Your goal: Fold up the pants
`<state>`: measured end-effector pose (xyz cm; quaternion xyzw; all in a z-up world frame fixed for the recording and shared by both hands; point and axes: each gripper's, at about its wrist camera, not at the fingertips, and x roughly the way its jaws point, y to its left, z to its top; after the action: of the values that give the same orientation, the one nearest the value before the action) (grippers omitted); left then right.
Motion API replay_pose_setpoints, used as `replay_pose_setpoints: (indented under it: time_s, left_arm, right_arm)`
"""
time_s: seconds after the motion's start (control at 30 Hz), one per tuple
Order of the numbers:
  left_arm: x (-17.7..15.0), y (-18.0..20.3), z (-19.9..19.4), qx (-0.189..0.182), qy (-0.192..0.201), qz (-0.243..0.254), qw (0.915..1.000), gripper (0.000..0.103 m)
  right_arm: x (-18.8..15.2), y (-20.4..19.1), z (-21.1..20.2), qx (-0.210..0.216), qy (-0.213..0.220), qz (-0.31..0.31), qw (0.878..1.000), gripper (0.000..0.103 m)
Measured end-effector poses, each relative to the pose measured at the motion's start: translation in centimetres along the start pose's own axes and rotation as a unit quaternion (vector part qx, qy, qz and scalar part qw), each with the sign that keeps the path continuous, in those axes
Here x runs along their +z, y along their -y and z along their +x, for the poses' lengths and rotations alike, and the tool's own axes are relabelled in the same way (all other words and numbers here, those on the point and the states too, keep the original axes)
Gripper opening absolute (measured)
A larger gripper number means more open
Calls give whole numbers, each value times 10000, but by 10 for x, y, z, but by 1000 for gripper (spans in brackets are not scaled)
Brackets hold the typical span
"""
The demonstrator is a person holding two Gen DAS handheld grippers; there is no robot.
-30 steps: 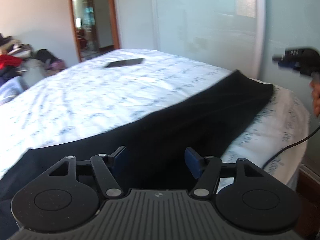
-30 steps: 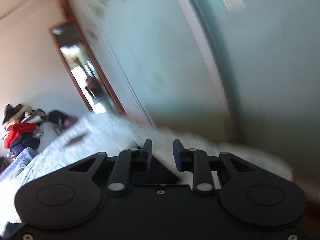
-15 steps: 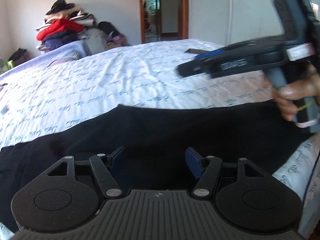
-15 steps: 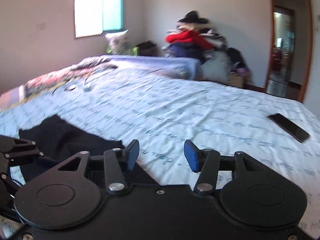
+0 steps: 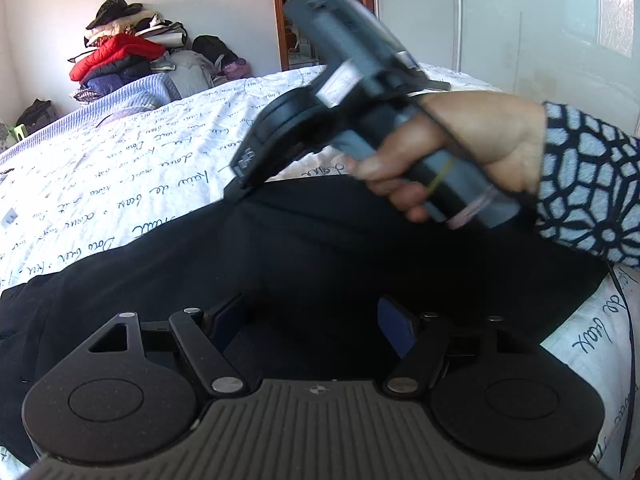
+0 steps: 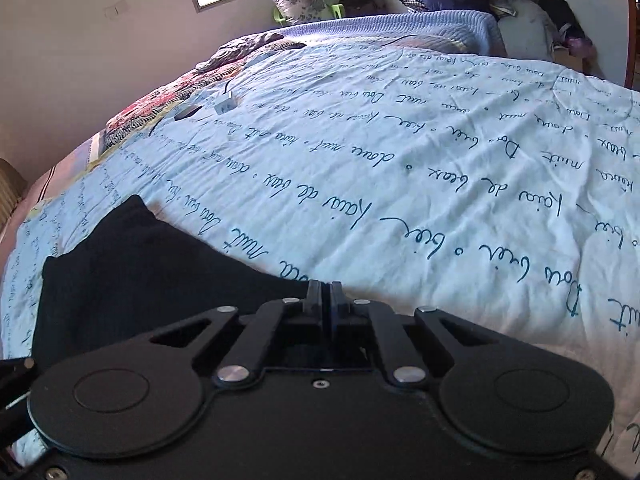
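Black pants lie flat along the near edge of a bed with a white, script-printed cover. My left gripper is open, low over the pants, its blue pads apart with dark cloth between and below them. My right gripper has its jaws closed together at the far edge of the pants; in the left wrist view its tip touches that edge where black cloth meets the cover. Whether cloth is pinched is not clear.
A dark phone lies on the far side of the bed. Piled clothes with a red jacket stand by the far wall near a doorway. Small items and a patterned blanket lie at the bed's far left.
My right gripper swung round, came down to the far edge of the pants and shut its jaws. My left gripper stayed open over the pants, turning slightly.
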<state>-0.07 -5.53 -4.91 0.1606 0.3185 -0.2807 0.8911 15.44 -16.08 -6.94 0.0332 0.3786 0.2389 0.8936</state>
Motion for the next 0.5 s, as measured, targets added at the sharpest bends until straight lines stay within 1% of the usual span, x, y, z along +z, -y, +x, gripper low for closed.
replay_pose_setpoints:
  time_s: [0.03,0.1,0.17,0.23,0.27,0.3,0.33,0.37,0.43,0.47,0.5]
  left_arm:
    - [1,1,0,6,-9,-3,10000,76]
    - [3,4,-2,-2,-2,5,10000,76]
    - [4,6,-5,-64,26,19,10000,76]
    - [4,8,-7,-145,33,35,9999,77]
    - [5,9,-7,-196,25,36,9998,77]
    - [5,11,-6,-253,17,34,9997,77]
    - [6,13,-5,-322,7,26,9995,77]
    - [8,16,-4,-383,7,16,9993,77]
    - [12,23,-1,-543,42,15,9985,77]
    - [15,29,1,-630,60,33,9980,77]
    - [18,33,3,-705,82,72,9975,77]
  right_arm:
    - [0,0,5,-92,-39,19,9999,5]
    - [-1,0,-1,-238,28,59,9997,17]
    - [-5,-2,-34,-495,494,-47,9975,28]
    - [-15,-2,-77,-825,887,-268,9923,28]
    - [-22,1,-98,-1029,1006,-352,9890,28]
    - [-29,7,-118,-1224,1053,-399,9861,32]
    - [-39,14,-139,-1439,1031,-445,9832,35]
    - [-48,22,-155,-1656,1004,-486,9799,42]
    - [-68,38,-183,-2123,761,-522,9728,43]
    - [-77,45,-194,-2287,615,-470,9704,43]
    - [-85,51,-204,-2355,530,-382,9697,43]
